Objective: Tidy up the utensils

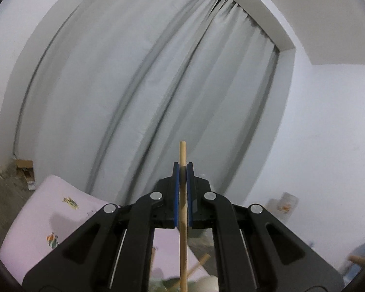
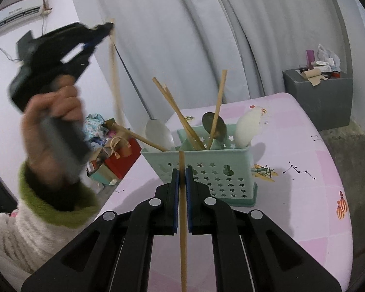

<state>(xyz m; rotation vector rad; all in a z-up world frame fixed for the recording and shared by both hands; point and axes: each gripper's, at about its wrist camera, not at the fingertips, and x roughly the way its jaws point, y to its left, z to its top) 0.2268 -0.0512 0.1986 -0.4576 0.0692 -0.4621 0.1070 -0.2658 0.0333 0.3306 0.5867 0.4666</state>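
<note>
My left gripper (image 1: pixel 182 168) is shut on a wooden chopstick (image 1: pixel 183 219) that runs upright between its blue pads; it faces the grey curtain. In the right wrist view that left gripper (image 2: pixel 108 28) is raised high at the left in a hand, blurred, with its chopstick (image 2: pixel 114 73) hanging down from it. My right gripper (image 2: pixel 182 171) is shut on another wooden chopstick (image 2: pixel 182 231), just in front of a mint green utensil caddy (image 2: pixel 221 177). The caddy holds several chopsticks (image 2: pixel 180 116), two metal spoons (image 2: pixel 214 125) and a white spoon (image 2: pixel 248 129).
The caddy stands on a table with a pink patterned cloth (image 2: pixel 304 170). A grey cabinet (image 2: pixel 321 97) with clutter stands behind at the right. Boxes and crumpled wrapping (image 2: pixel 109 146) lie on the floor at the left. A sleeve with a green cuff (image 2: pixel 48 206) fills the lower left.
</note>
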